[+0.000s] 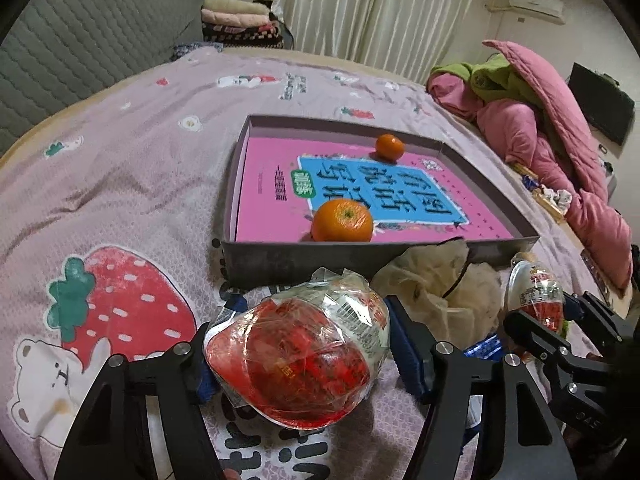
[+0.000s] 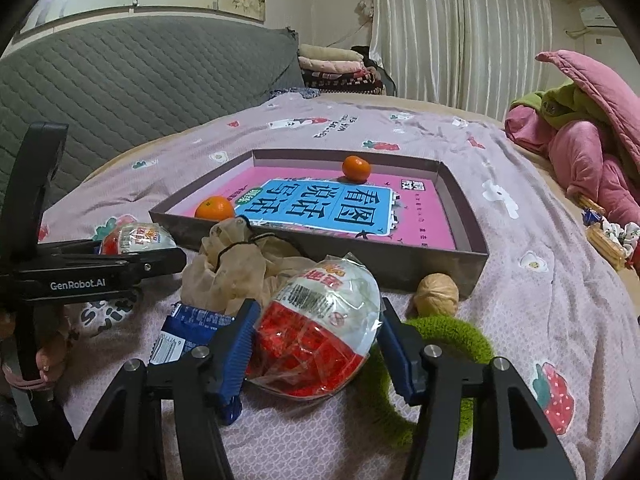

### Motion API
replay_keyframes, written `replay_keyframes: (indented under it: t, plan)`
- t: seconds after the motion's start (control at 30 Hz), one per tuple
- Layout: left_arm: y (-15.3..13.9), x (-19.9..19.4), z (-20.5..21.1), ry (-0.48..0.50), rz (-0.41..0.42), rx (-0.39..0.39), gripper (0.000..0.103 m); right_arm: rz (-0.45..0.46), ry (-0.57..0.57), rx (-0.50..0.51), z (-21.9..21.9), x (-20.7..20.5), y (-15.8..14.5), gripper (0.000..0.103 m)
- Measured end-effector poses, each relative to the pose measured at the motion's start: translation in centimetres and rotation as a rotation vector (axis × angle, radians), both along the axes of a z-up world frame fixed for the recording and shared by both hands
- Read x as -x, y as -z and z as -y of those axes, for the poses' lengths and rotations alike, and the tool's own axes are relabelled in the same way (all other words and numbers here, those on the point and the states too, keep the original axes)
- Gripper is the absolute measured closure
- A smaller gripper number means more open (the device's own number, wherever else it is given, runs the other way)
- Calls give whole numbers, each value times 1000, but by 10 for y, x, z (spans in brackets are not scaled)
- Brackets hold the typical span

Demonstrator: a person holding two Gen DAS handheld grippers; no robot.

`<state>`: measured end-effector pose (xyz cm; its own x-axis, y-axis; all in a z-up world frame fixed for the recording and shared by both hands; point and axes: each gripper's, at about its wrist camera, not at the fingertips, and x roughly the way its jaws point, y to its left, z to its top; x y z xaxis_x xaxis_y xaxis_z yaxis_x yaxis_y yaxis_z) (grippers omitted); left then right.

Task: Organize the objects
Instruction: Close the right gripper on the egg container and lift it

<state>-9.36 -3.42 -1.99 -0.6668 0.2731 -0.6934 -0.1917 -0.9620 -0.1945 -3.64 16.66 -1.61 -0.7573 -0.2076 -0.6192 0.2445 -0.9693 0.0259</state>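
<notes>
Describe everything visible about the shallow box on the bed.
The box is a wide, shallow, open rectangular tray, seemingly cardboard, with low dark grey-purple walls. It lies flat on the patterned bedspread. A pink book with a blue title panel covers its floor, and two oranges sit on that. A crumpled beige net bag lies against its near wall.

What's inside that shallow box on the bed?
The box holds two oranges, one near and one far, sitting on a pink book. Anything beneath the book is hidden.
</notes>
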Motion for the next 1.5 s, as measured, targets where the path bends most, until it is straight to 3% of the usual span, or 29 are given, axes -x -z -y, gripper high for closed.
replay_keyframes:
  t: [0.2,0.5,1.5]
  plan:
    - [-12,-9,-2,0,-76,14,33,-23,1,3,0,-2,-4,45]
    - [-18,-13,-7,6,-112,38,33,-60,1,9,0,-4,-10,45]
    - [-31,-5,-7,-9,-156,42,33,-97,14,23,-6,8,-20,45]
